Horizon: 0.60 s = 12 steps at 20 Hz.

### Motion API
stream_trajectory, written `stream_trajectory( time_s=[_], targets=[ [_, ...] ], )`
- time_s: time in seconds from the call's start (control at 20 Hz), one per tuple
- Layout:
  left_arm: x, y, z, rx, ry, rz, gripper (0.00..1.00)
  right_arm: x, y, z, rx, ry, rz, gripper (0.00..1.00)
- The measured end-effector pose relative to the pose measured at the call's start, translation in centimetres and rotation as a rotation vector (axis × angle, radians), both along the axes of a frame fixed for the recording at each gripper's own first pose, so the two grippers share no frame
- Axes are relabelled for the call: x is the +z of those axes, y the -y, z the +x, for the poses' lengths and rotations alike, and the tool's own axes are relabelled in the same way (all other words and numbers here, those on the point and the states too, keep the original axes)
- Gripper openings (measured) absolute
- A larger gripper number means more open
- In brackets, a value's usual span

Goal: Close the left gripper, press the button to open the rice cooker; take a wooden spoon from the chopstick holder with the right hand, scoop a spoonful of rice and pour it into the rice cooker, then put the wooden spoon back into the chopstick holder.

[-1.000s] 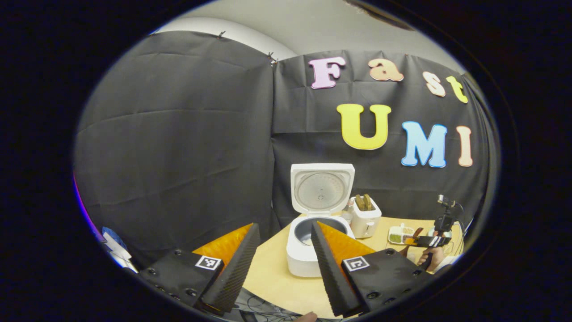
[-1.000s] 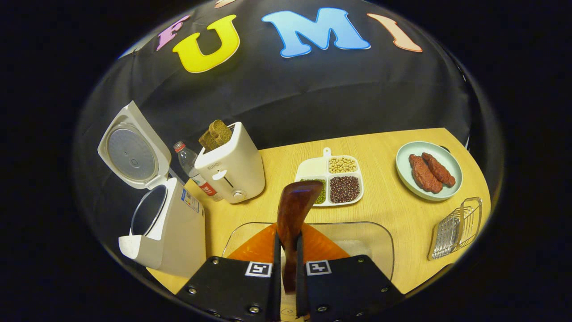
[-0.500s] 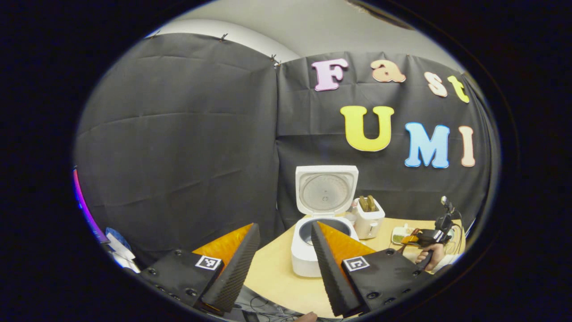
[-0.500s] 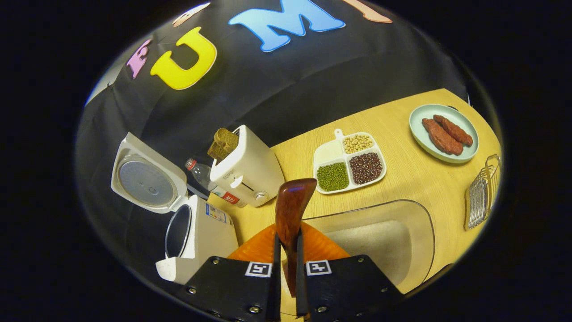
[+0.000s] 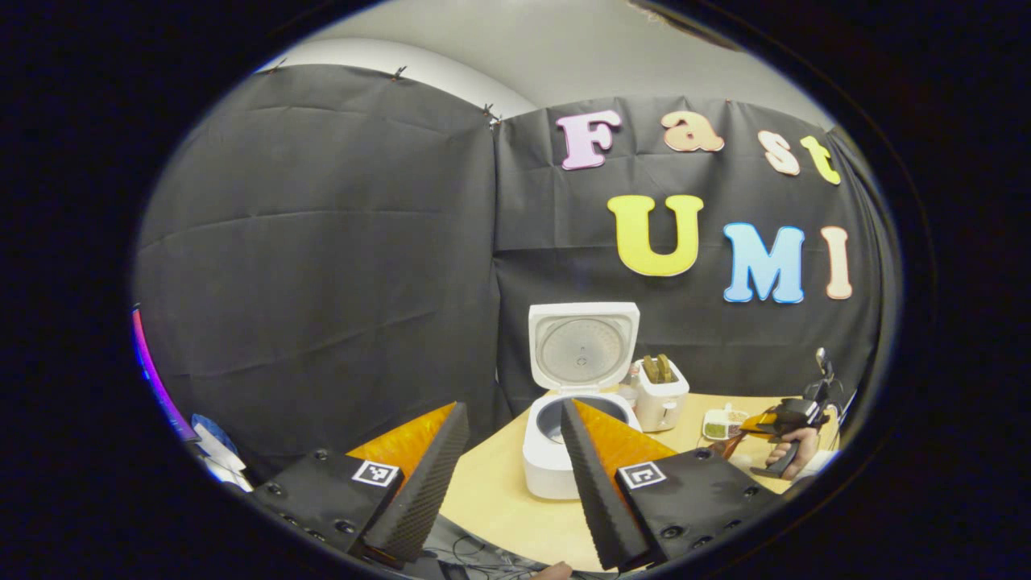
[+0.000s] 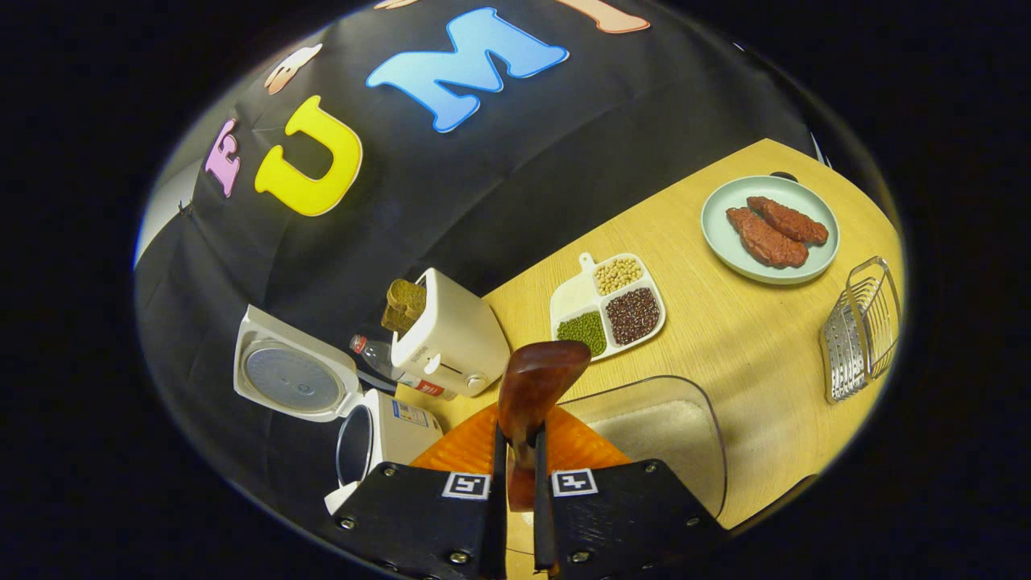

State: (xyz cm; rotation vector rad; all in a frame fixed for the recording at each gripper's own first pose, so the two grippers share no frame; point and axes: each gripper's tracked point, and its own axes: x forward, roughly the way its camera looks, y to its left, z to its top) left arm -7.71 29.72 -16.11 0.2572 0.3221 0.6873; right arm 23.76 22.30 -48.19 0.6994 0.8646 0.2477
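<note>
Gripping the spoon (image 6: 527,387) by its handle, the right gripper (image 6: 519,515) had both fingers pressed on it, bowl raised over the rice tub (image 6: 668,423). The left gripper (image 5: 507,483) stood wide open and empty, well back from the cooker (image 5: 564,451). Judged done: lid up, spoon taken. Judged left: scooping, pouring, returning the spoon. Whether the spoon held rice could not be told. Counted: one cooker, one toaster (image 6: 451,338), one bottle (image 6: 374,358), one plate (image 6: 725,242) with two meat pieces (image 6: 773,229).

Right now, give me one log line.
white rice cooker: lid open | right gripper: shut on brown wooden spoon | left gripper: open, idle
</note>
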Motion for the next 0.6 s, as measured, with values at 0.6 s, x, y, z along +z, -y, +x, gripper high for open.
stream_trajectory(
  time_s=[0.6],
  targets=[
    [1.3,1.4,-0.2,-0.047,0.038,0.012,0.77,11.5,0.3,-0.7,-0.040,0.125,0.152,0.14]
  ],
)
